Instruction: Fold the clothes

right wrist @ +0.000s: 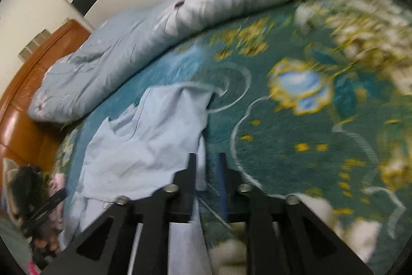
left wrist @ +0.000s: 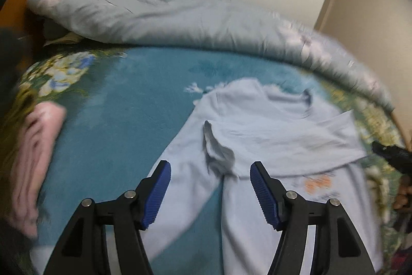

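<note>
From the left wrist, the left gripper [left wrist: 209, 191] hangs with its jaws spread wide and empty above the pale blue garment [left wrist: 278, 135], which lies on the bed's teal floral blanket [left wrist: 123, 105] in the lower centre and right of the frame. Part of the garment is turned over on itself, with a rumpled pocket of cloth [left wrist: 219, 153] just beyond the blue pads. A pink folded cloth [left wrist: 33, 161] sits at the left edge, and a grey-blue quilt [left wrist: 154, 14] is heaped across the top. The risk here, I judge, is that jaws this wide pinch the rumple and gather two layers at once, dragging the fold askew.

From the right wrist, the right gripper [right wrist: 206, 179] has its jaws drawn close together with the garment's edge [right wrist: 199, 197] running between them (whether they truly clench it the blur will not let me say). The garment [right wrist: 144, 135] spreads to the left of centre, creased and bunched. If that hold is shallow, a pull could slip the hem free; the plush blanket may also catch and wrinkle the cloth.
</note>
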Motion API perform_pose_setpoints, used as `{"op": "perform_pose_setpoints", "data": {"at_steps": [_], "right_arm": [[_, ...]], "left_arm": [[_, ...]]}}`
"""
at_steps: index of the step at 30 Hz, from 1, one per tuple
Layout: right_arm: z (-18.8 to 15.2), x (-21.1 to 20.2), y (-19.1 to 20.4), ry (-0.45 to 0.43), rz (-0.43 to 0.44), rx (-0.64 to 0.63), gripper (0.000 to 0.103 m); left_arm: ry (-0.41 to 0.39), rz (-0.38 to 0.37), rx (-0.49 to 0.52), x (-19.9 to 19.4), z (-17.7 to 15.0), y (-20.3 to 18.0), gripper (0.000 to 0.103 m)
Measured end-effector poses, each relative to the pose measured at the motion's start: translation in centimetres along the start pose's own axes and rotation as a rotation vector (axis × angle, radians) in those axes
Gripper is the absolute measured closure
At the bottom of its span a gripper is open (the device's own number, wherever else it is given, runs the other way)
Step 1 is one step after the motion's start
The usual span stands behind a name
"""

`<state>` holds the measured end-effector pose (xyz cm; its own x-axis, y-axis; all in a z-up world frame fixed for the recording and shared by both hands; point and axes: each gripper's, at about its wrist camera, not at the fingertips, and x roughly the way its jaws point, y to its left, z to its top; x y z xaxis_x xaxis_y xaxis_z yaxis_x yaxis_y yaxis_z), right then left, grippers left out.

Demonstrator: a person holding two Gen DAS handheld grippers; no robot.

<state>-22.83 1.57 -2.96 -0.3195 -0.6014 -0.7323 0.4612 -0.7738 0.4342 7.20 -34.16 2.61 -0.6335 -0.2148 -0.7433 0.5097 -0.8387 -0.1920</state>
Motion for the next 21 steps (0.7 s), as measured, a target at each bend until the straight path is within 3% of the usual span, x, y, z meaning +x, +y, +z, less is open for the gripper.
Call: {"op": "perform_pose_setpoints", "data": {"at_steps": [3,10,12,16,20,21], "right_arm": [[-1.7,-2.4,2.3,-0.04,0.005,-0.072,0.074],[-8.4,-3.7,8.0,0.004,0.138,-0.239,0.065],[-9.7,-3.5,8.6,0.022,0.169,-0.229,0.065],[-11.4,-3.0,9.1,0.061,0.215,-0.198,0.065],[-12.0,-3.5,8.9,0.072,0.218,-0.18,0.065],[-12.1,-3.7,8.8,0.073,0.218,-0.177,0.065]], "left_arm": [[-0.061,-0.006,-0.067,-4.5,-3.1,2.2,0.035],[-0.109,0.19,-0.263,-11.3,-11.5,9.8,0.035],[-0.102,0.256,-0.332,-11.7,-12.7,12.1,0.035],[-0.111,0.266,-0.51,-11.6,-14.2,16.1,0.035],[-0.105,0.258,-0.533,-10.5,-14.4,15.9,0.039],[-0.104,0.256,-0.539,-10.3,-14.4,15.8,0.046]]}}
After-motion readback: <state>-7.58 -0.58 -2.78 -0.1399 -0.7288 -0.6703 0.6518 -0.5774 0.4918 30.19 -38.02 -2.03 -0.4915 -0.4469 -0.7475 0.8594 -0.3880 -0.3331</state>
